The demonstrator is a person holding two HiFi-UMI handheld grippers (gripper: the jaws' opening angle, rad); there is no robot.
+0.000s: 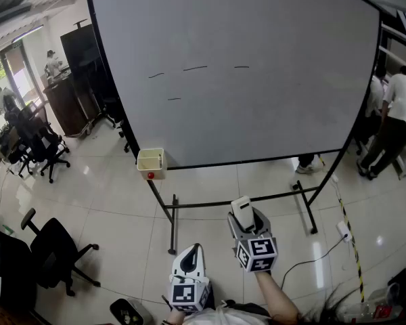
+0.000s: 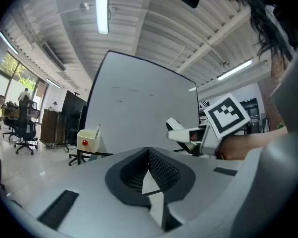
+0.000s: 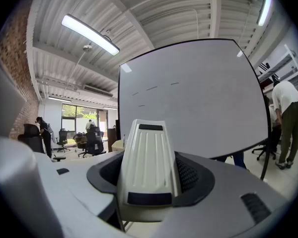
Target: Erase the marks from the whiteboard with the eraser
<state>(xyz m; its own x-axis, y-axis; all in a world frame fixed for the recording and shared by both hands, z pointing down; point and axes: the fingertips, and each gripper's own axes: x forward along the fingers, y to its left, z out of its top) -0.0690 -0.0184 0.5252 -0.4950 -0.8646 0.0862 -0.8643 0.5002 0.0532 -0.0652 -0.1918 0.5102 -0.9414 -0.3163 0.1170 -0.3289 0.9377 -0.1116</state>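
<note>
The whiteboard stands on a black wheeled frame ahead of me, with a few short dark marks in its upper left part. My right gripper is held low in front of the board and is shut on a white ribbed eraser. In the right gripper view the eraser fills the space between the jaws, pointing at the whiteboard. My left gripper hangs lower and to the left, shut with nothing in it. The left gripper view shows its closed pads and the right gripper's eraser beyond.
A cream box with a red dot hangs at the board's lower left corner. Black office chairs stand at left. A person bends at shelving on the right. A cable and power strip lie on the tiled floor.
</note>
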